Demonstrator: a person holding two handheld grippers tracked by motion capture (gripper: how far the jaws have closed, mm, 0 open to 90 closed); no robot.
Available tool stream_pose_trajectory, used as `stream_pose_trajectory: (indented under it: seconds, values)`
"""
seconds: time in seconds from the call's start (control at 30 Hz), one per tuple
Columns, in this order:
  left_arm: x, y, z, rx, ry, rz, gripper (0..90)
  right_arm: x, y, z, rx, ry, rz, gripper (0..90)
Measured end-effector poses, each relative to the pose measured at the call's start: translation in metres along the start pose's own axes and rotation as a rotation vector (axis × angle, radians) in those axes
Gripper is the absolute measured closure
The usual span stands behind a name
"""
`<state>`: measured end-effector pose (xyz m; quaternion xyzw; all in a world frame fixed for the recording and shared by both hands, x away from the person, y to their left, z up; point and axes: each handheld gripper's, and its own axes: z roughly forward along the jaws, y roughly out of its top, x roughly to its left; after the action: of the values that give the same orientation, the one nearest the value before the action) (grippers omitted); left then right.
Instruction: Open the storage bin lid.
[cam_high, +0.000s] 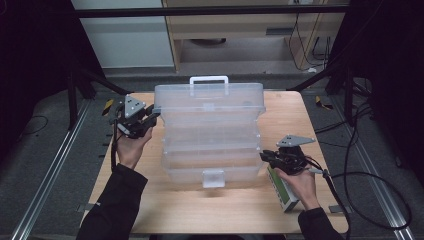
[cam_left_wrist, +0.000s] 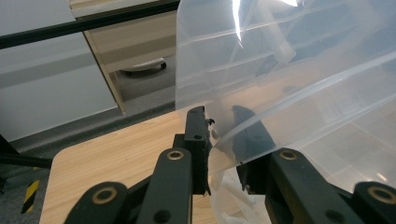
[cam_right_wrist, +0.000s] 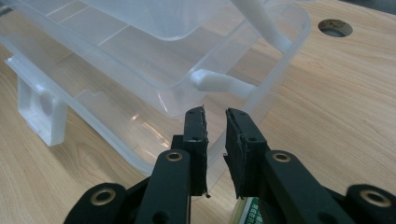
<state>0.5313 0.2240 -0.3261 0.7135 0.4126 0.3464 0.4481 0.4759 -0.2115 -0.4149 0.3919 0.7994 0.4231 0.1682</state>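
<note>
Clear plastic organiser box (cam_high: 210, 135) mid-table, lid (cam_high: 208, 97) tipped up at far side. Left gripper (cam_high: 150, 116) pinching lid's left edge. Right gripper (cam_high: 263, 156), jaws narrow with nothing between, just beside box's near right corner.

The green-and-white carton (cam_high: 281, 192) at the desk's near right corner lies partly hidden beneath the right hand-held gripper (cam_high: 266, 156) and hand; its print is too small to read. The clear storage case's lid (cam_left_wrist: 289, 60) is cropped by the left gripper view's edges.
</note>
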Motion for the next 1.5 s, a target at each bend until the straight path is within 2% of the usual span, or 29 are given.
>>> stream_pose_trajectory:
  seconds: [0.37,0.57,0.7,1.5]
  values:
    - [0.005,0.01,0.011,-0.012,0.014,-0.013,76.0,0.0,0.0,0.001,-0.001,-0.002,0.003,77.0]
    - [0.006,0.012,0.015,-0.022,0.024,-0.012,76.0,0.0,0.0,0.002,-0.001,-0.009,0.002,75.3]
    - [0.007,0.013,0.017,-0.031,0.025,-0.025,76.4,0.0,0.0,0.003,-0.002,-0.012,0.005,73.4]
    - [0.015,0.032,0.043,0.009,0.064,-0.037,76.8,-0.001,0.002,0.005,0.017,-0.013,0.016,73.6]
